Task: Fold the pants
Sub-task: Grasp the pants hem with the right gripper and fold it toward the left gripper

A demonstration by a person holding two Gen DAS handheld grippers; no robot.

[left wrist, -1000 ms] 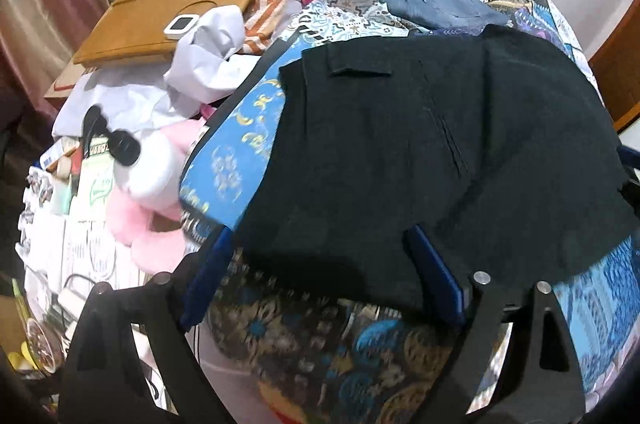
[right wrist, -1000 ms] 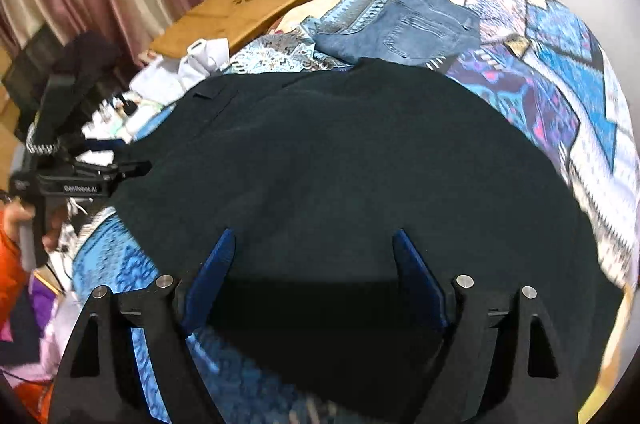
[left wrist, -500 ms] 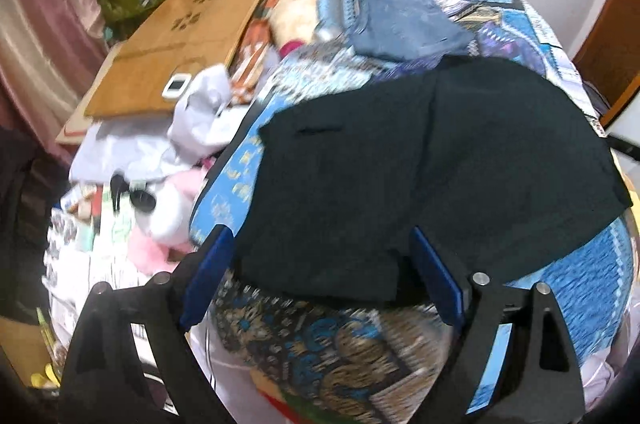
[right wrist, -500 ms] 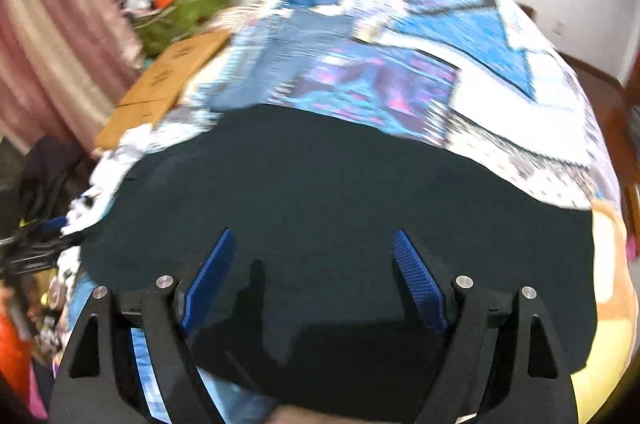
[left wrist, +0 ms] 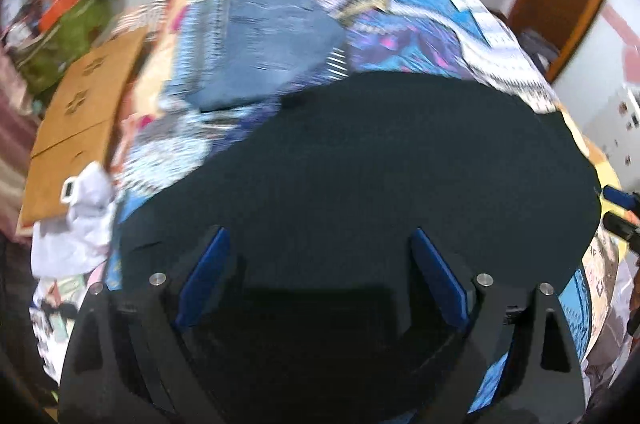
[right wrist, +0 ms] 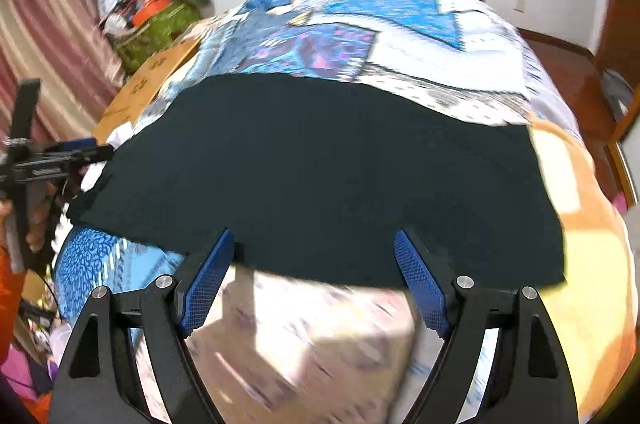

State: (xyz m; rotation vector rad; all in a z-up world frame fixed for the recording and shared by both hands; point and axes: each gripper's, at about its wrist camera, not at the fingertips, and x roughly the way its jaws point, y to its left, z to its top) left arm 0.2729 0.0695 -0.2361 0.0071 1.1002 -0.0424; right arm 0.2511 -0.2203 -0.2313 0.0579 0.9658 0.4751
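The dark, near-black fabric pants [right wrist: 320,176] lie spread flat across the bed's blue patchwork bedspread [right wrist: 400,24], already looking like 1 broad folded panel. The left tongs [left wrist: 316,280] hover over the pants' near part, jaws wide apart and empty. The right tongs [right wrist: 314,276] hang just short of the near hem, jaws also apart, gripping nothing. The cloth looks soft, light and limp, so it will likely sag and crease when lifted. A pinch at each near corner of the hem seems the safest hold. Folded blue denim jeans [left wrist: 264,52] lie beyond.
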